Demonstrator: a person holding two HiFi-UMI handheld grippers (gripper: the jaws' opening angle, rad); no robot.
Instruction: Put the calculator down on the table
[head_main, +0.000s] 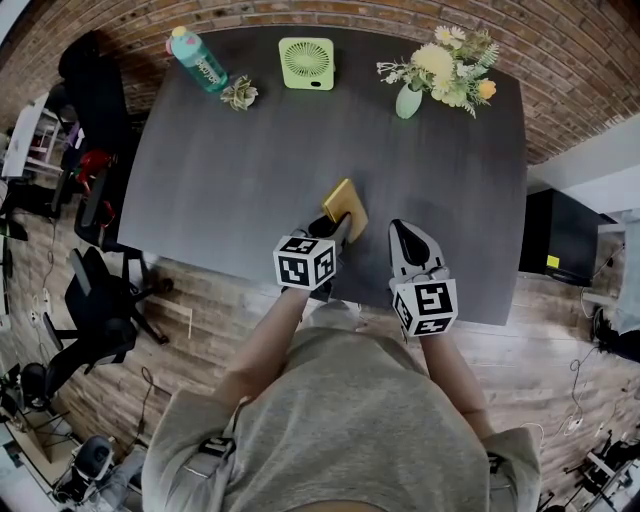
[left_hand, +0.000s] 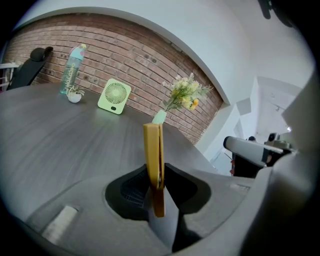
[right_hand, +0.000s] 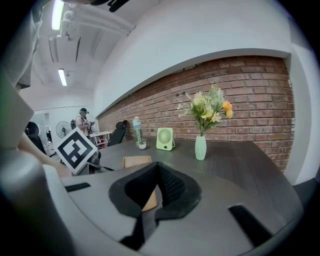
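Left gripper clamps a slim yellow calculator by its near end, jaws narrowed onto the flat slab. The left gripper view shows the slab only edge-on, upright between the black ribbed pads, and no view shows its key face clearly. Right gripper, just beside it, has its jaws pressed together on nothing. In the right gripper view those dark pads cut off the lower part of the calculator behind them.

Each tool carries a white cube printed with black square markers. The person's grey shirt fills the bottom of the head view, cut off by the frame.

The calculator sits low over the near part of the table, a dark grey top with fine wood grain. Whether its far end touches the surface cannot be told.

Along the far edge, well apart from both grippers, stand four items:
- a translucent teal bottle with a pink cap, its contents unclear
- a small pot of pale, spiky leaves
- a square light-green fan with a round grille
- a smooth mint-green vase holding yellow, white and orange flowers

A red brick wall curves behind them.
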